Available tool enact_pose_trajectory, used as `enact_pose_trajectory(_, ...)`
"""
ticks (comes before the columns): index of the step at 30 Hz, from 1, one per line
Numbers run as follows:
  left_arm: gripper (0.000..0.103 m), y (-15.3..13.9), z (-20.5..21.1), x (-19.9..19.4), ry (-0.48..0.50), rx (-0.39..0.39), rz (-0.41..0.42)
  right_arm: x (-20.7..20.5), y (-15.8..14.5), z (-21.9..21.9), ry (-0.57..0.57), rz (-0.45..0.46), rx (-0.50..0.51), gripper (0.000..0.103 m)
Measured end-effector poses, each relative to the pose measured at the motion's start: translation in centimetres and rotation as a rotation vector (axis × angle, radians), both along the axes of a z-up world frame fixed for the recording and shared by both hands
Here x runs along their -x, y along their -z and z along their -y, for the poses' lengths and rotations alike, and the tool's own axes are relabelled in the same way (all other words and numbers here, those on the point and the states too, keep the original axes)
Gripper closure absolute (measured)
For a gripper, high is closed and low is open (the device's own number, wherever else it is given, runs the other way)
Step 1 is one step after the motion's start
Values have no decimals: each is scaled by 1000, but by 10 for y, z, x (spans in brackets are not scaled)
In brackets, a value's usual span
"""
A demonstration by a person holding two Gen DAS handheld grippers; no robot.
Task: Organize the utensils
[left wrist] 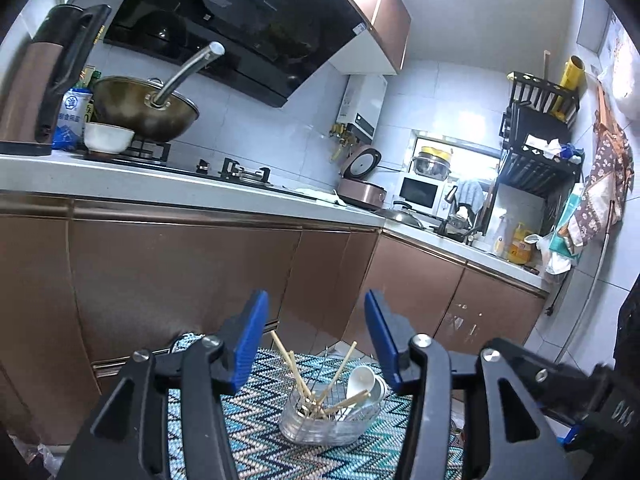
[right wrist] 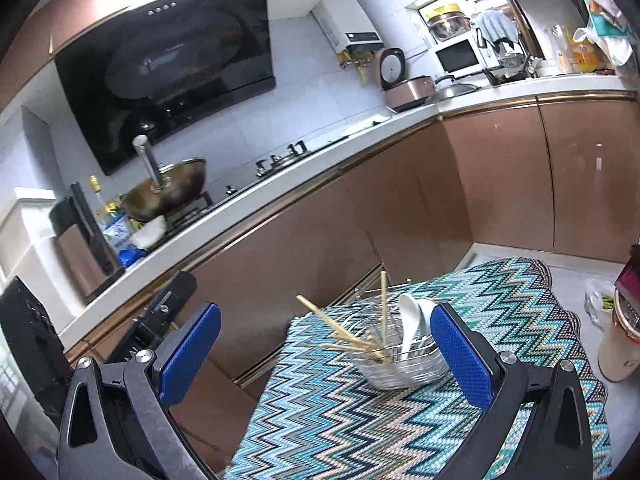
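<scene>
The clear ribbed glass holder [left wrist: 320,424] stands on the zigzag-patterned blue and teal woven cloth [right wrist: 328,420], ahead of and below both pairs of jaws. In it stand several pale wooden chopsticks [left wrist: 304,376], fanned out at different slants, and white ceramic soup spoons [left wrist: 362,380] leaning bowl-up on the side away from the chopsticks. Their long axes run upward and outward from the holder, so none lies flat on the cloth.

The left gripper [left wrist: 316,344] has its blue-padded jaws parted about halfway with nothing between them; seen along its fingers, the holder sits almost centred under the gap, chopsticks toward the left pad and spoons toward the right one. The right gripper [right wrist: 324,344] stands fully released, jaws spread wide and empty, and the holder lies off-centre, close to its right pad, with the spoons [right wrist: 412,320] nearest that pad and the chopsticks [right wrist: 344,332] leaning across the gap.

Neither pair of pads touches anything. By this look the utensils are already gathered (the sorting seems largely done), though both hands appear about equally near the holder, the left lined up more squarely for any further reach. Beyond the cloth run the copper-brown cabinet doors [left wrist: 180,280] and the white countertop [left wrist: 120,184].
</scene>
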State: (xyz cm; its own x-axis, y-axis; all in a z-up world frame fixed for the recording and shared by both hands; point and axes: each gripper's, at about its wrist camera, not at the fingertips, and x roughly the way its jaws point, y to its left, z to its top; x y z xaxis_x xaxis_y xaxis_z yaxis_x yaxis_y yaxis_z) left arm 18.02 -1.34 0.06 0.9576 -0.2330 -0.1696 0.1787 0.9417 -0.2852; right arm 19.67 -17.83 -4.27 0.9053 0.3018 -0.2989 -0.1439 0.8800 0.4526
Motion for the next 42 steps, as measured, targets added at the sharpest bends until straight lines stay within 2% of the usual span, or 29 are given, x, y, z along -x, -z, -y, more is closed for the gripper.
enact_pose_trajectory(4,47,-4,-6,21,-24,-24,-12,17,-6,-3,-23,4,-35,0)
enact_pose_trajectory(16,41,-27,-28,74,-81,-62,-18,51,-12,-9,-42,-62,-67,0)
enact_pose_trajectory(22,41,-24,-30,88,-137,-116,-48,62,-7,-9,-22,-100,-72,0)
enact_pose_trajectory(27,39,-19,-23,98,-186,-184,-62,77,-6,-5,42,-63,-14,0)
enact_pose_trajectory(30,35,-17,-18,103,-209,-211,-61,88,-6,0,104,-22,14,0)
enact_pose_trajectory(35,33,-11,-12,110,-228,-222,-64,106,-9,5,243,39,83,0)
enact_pose_trajectory(37,33,-9,-10,113,-240,-224,-55,114,-10,5,325,71,142,0)
enact_pose_trajectory(42,31,-4,-4,117,-246,-234,-48,124,-7,9,418,96,207,0)
